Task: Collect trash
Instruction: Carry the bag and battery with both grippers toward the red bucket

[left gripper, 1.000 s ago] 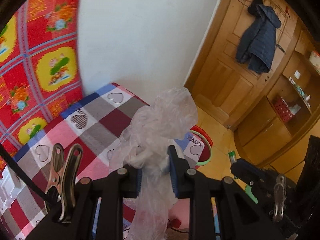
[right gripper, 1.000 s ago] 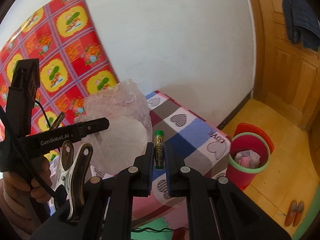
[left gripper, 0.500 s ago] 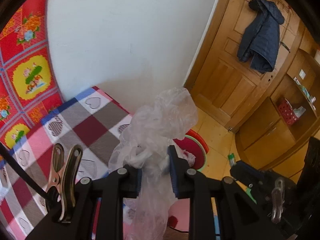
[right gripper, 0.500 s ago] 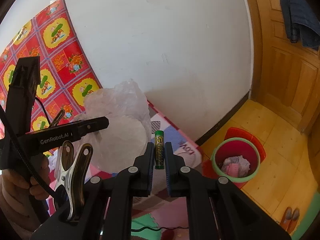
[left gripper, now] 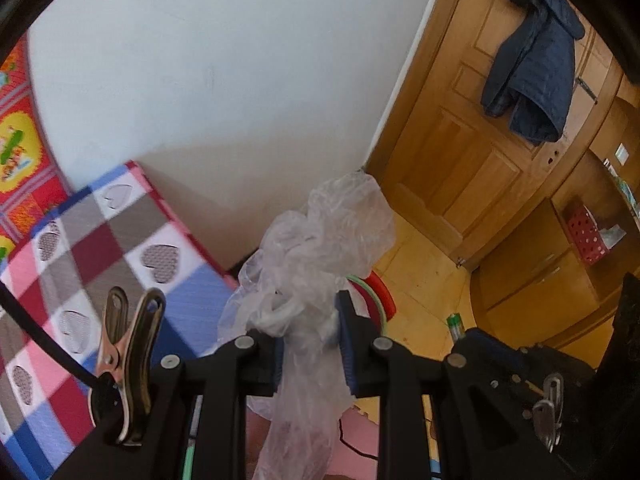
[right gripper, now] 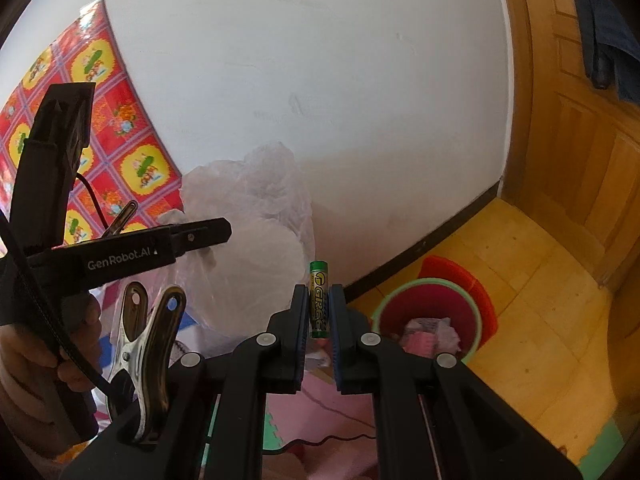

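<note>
Left claw (left gripper: 310,344) pinches a crumpled clear plastic bag (left gripper: 320,248), bunched between its blue pads, rest sticking up and hanging below. Right claw (right gripper: 319,312) is pressed together on a green and yellow AA battery (right gripper: 319,300), standing upright between the pads. Round red trash bin with green rim (right gripper: 428,320) sits on the yellow wooden floor (right gripper: 532,280) near the white wall, crumpled paper inside. Checkered heart-print mat (left gripper: 100,260) is at the left.
</note>
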### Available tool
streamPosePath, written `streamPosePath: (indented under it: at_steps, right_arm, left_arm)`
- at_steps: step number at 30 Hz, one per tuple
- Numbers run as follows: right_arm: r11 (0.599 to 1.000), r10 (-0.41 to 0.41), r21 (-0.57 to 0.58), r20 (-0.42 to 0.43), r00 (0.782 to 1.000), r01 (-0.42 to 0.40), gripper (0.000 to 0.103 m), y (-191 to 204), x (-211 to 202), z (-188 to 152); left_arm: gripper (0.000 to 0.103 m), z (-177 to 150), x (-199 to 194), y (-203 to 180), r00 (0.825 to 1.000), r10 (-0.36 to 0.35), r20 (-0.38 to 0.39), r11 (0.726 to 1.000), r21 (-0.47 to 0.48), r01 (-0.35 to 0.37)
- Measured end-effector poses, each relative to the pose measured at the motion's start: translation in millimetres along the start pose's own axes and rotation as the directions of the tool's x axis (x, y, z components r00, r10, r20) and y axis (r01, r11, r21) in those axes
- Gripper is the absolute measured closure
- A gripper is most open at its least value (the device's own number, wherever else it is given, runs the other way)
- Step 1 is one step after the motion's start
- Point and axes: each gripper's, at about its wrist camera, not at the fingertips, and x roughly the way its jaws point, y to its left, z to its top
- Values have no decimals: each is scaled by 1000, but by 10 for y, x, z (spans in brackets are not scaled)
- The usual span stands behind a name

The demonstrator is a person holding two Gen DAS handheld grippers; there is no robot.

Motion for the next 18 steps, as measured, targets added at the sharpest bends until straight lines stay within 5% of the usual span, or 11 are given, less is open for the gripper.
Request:
streamPosePath:
  at_steps: [18]
  right_arm:
    - [995,-80,60,-74,994,84,92,-997,418,-115]
  left_arm:
    - [80,-150,1335,-511,990,-25,-138,998,52,33]
